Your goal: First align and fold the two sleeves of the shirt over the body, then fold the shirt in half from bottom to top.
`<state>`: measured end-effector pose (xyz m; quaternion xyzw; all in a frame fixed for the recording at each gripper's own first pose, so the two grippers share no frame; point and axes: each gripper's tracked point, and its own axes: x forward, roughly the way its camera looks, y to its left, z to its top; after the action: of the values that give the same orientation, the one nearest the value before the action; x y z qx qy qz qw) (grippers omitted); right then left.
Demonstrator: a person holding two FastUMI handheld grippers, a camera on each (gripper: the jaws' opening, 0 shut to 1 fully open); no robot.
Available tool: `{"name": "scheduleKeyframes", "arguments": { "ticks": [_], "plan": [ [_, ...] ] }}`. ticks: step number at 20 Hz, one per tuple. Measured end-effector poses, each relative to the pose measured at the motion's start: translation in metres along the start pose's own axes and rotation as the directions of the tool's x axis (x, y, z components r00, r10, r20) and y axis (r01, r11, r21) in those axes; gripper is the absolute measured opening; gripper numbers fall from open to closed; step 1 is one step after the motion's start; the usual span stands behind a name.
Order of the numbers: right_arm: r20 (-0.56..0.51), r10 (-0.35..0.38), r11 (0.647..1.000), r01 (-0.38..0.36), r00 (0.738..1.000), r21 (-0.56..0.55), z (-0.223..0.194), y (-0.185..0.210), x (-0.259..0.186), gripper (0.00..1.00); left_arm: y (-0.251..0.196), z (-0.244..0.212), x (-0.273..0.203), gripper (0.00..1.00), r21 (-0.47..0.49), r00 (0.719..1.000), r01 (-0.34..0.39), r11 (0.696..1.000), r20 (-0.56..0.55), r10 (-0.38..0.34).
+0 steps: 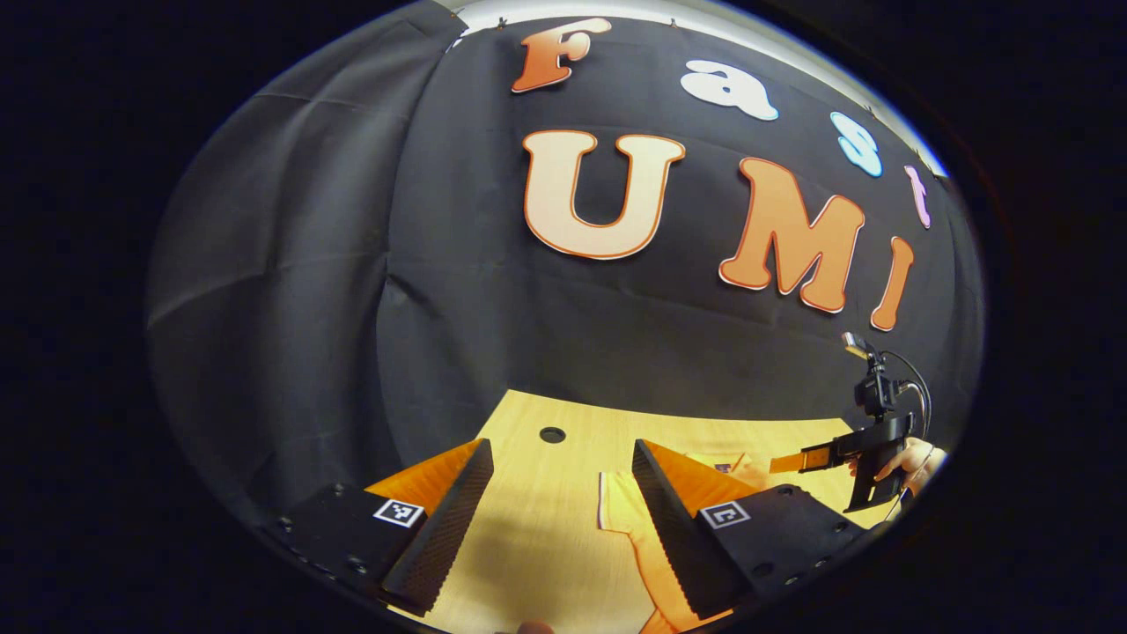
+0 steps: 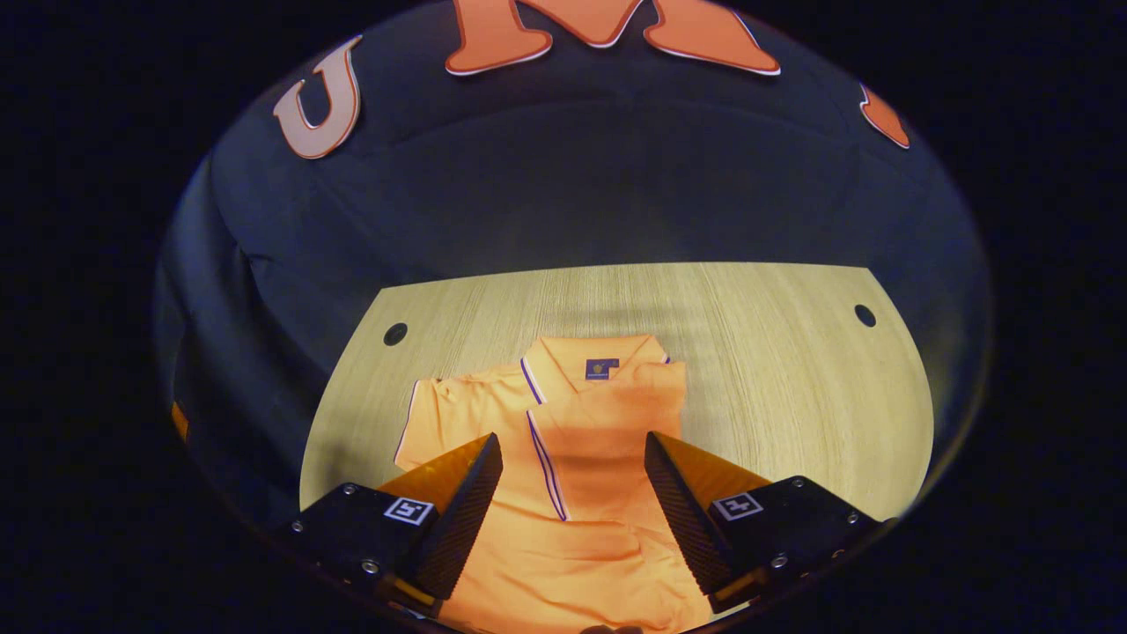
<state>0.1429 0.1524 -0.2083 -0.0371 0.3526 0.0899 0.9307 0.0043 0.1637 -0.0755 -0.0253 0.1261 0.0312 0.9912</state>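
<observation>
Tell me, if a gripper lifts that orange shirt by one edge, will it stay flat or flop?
Probably flop: the shirt lies limp and creased on the table, one sleeve already folded over. It looks thin, so likely light. The smooth tabletop may let it slide if pushed rather than lifted.

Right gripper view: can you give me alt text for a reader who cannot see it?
An orange polo shirt lies flat on a light wooden table, one sleeve already folded over the body and the other spread out. The right tool hangs open above the shirt, gripping nothing.
</observation>
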Motion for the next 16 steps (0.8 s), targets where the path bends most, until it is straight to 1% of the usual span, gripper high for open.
{"name": "scheduleKeyframes", "arguments": {
  "ticks": [2, 3, 4, 5, 7, 8, 9, 11, 13, 15, 16],
  "plan": [
    [0.061, -0.007, 1.0, 0.008, 0.998, -0.018, 0.011, -0.009, -0.019, 0.99, -0.014, 0.002, 0.007, 0.98, 0.013, 1.0, 0.027, 1.0, -0.016, -0.027],
    [0.084, -0.006, 0.999, 0.009, 0.996, -0.031, 0.016, -0.013, -0.029, 0.99, -0.019, -0.001, 0.012, 0.98, 0.028, 0.999, 0.025, 0.999, -0.041, -0.024],
    [0.107, -0.01, 0.999, 0.014, 0.994, -0.041, 0.02, -0.017, -0.039, 0.99, -0.023, -0.004, 0.018, 0.98, 0.031, 0.998, 0.027, 0.999, -0.057, -0.025],
    [0.127, -0.014, 0.998, 0.021, 0.992, -0.053, 0.023, -0.023, -0.049, 0.99, -0.033, -0.007, 0.024, 0.98, 0.025, 0.996, 0.045, 0.999, -0.078, -0.043],
    [0.151, -0.022, 0.997, 0.033, 0.988, -0.071, 0.025, -0.037, -0.067, 0.99, -0.052, -0.013, 0.036, 0.98, 0.016, 0.989, 0.081, 0.997, -0.127, -0.078],
    [0.151, -0.015, 0.997, 0.026, 0.988, -0.068, 0.023, -0.041, -0.076, 0.99, -0.059, -0.02, 0.047, 0.98, 0.018, 0.983, 0.091, 0.996, -0.159, -0.088],
    [0.156, 0.005, 0.998, 0.005, 0.988, -0.063, 0.022, -0.042, -0.085, 0.99, -0.065, -0.026, 0.057, 0.98, 0.023, 0.974, 0.112, 0.993, -0.2, -0.106],
    [0.164, 0.035, 0.998, -0.024, 0.986, -0.065, 0.02, -0.047, -0.103, 0.99, -0.071, -0.042, 0.079, 0.98, 0.034, 0.956, 0.124, 0.992, -0.272, -0.11],
    [0.182, 0.04, 0.996, -0.025, 0.982, -0.086, 0.02, -0.058, -0.118, 0.99, -0.08, -0.053, 0.1, 0.98, 0.044, 0.935, 0.138, 0.989, -0.334, -0.116],
    [0.203, 0.05, 0.995, -0.03, 0.978, -0.098, 0.017, -0.068, -0.135, 0.99, -0.085, -0.071, 0.122, 0.98, 0.038, 0.903, 0.151, 0.988, -0.412, -0.123],
    [0.208, 0.06, 0.994, -0.04, 0.976, -0.097, 0.016, -0.071, -0.142, 0.99, -0.087, -0.084, 0.132, 0.98, 0.025, 0.88, 0.158, 0.987, -0.457, -0.129]
  ]
}}
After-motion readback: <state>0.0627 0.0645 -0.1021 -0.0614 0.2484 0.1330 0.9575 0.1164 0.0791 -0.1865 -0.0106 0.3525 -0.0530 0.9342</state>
